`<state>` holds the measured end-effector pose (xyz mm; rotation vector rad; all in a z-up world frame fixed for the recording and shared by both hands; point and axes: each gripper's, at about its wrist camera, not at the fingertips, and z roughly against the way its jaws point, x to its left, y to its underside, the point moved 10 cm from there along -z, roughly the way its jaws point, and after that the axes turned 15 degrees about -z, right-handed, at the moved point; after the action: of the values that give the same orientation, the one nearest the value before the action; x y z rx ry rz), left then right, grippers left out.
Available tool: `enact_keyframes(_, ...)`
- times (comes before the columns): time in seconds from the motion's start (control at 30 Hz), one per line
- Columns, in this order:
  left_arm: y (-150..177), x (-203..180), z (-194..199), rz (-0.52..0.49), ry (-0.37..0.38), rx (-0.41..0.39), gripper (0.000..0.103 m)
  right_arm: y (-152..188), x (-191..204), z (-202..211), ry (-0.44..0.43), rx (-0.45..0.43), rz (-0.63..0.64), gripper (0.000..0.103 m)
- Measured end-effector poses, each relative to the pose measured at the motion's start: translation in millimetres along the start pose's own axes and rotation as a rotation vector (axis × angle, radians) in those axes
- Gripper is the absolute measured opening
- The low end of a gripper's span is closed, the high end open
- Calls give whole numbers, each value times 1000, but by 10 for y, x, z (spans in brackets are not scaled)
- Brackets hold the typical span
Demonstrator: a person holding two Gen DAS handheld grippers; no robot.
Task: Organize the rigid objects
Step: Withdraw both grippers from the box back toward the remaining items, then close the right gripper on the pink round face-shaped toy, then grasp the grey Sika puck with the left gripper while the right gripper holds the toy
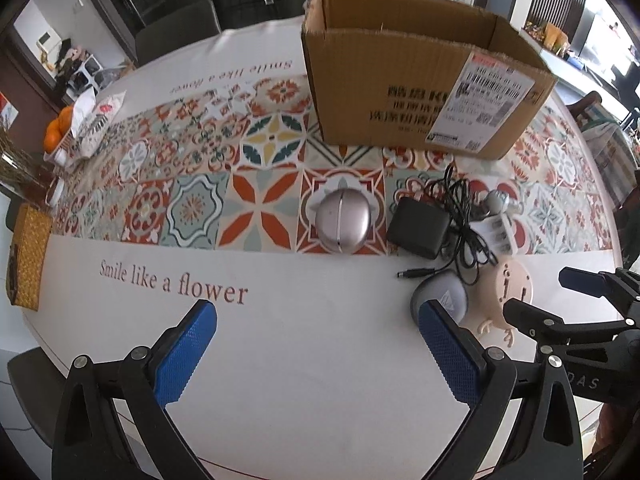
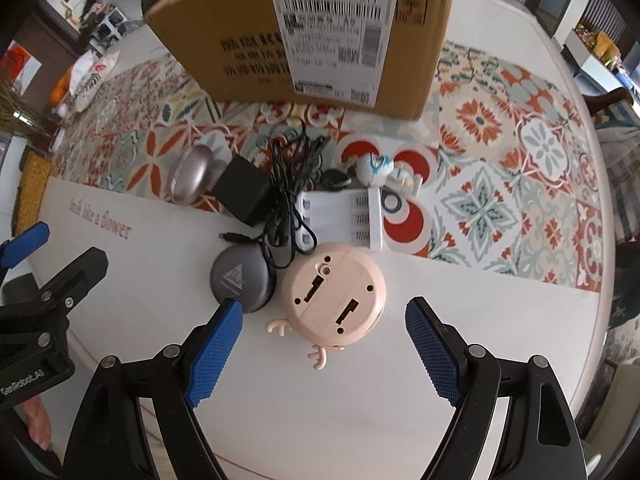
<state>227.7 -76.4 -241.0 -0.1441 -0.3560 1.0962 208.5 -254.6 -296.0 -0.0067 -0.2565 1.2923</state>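
An open cardboard box (image 1: 420, 80) stands at the back of the table; it also shows in the right wrist view (image 2: 304, 32). In front of it lie a silver rounded case (image 1: 340, 220) (image 2: 192, 178), a black power adapter (image 1: 418, 226) (image 2: 244, 192) with tangled cable, a white battery charger (image 2: 340, 216), a small white figure (image 2: 376, 168), a grey round disc (image 2: 240, 276) (image 1: 440, 296) and a beige round toy with antlers (image 2: 334, 304) (image 1: 508, 292). My right gripper (image 2: 324, 312) is open, its fingers on either side of the beige toy. My left gripper (image 1: 316, 320) is open and empty over the white cloth.
A woven yellow box (image 1: 26, 256) sits at the table's left edge. Oranges (image 1: 56, 132) and a snack bag (image 1: 96, 120) lie at the far left. Chairs stand behind the table. The table's edge curves round on the right (image 2: 592, 320).
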Motion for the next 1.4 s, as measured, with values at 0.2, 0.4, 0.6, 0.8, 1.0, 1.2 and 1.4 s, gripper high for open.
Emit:
enact_keyframes(0.2, 102, -57, -179, 4, 13, 48, 103, 13, -42, -238, 18, 44, 2, 84)
enact_keyframes(0.4, 155, -82, -269, 4, 18, 73, 103, 25, -61, -434, 35, 73, 5, 84)
enact_keyframes(0.6, 177, -98, -320, 7, 19, 84, 103, 14, -93, -539, 52, 86, 7, 84)
enact_keyframes(0.8, 208, -121, -378, 4, 19, 98, 103, 16, -120, -628, 72, 87, 20, 84)
enact_keyframes(1.0, 229, -170, -422, 0, 34, 104, 103, 40, -84, -687, 77, 84, 16, 75)
enact_keyframes(1.2, 228, -255, -448, -18, 57, 108, 102, 44, -142, -653, 74, 67, -6, 74)
enact_keyframes(1.4, 169, -443, -454, -55, 111, 96, 102, 97, -289, -492, 51, 54, -35, 74)
